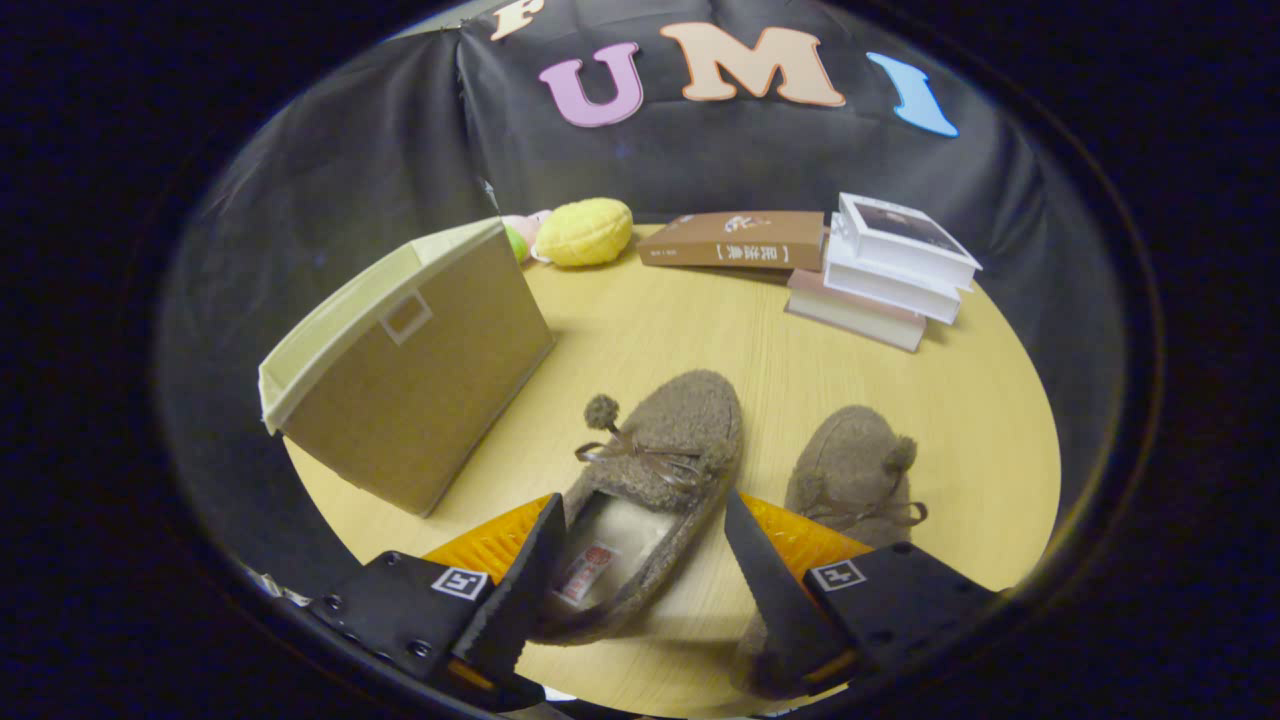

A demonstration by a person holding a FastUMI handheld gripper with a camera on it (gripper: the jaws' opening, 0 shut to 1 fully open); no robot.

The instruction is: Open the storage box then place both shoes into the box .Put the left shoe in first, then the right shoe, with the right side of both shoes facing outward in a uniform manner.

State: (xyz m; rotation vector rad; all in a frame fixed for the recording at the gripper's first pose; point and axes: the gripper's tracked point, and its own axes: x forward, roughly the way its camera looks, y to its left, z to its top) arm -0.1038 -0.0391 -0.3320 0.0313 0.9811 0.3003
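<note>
Round pale-wood surface (700, 330) carries everything — booth cloth behind it.

Tan fabric storage box with a cream rim (410, 370) stands well ahead of the claw's left finger. From here I see its labelled face and a strip of rim; whether a lid closes it I cannot tell. Judgement: it sits off to one side so the shoes have a clear path in once it is opened.

Stack of white and pinkish books (890, 275) plus a brown hardback book (735, 240) lie at the far side, well apart from the shoes. Bystanders, not part of the job.

Nearer brown fuzzy slipper with a ribbon bow and pom-pom (650, 480) lies between the fingers, its heel opening toward the claw and toe pointing away toward the books. Second matching fuzzy slipper (850, 470) lies just beside it, past the right finger, which covers its heel. Which is left and which right I can't settle.

Claw (640, 570) is spread wide, fingers straddling the near slipper's rear — left finger at or just over the slipper's edge, right finger clear of it. Nothing is pinched. Reads as lined up for a grip on the heel.

Yellow knobbly plush toy (585, 232) rests beyond the box, against the cloth.
</note>
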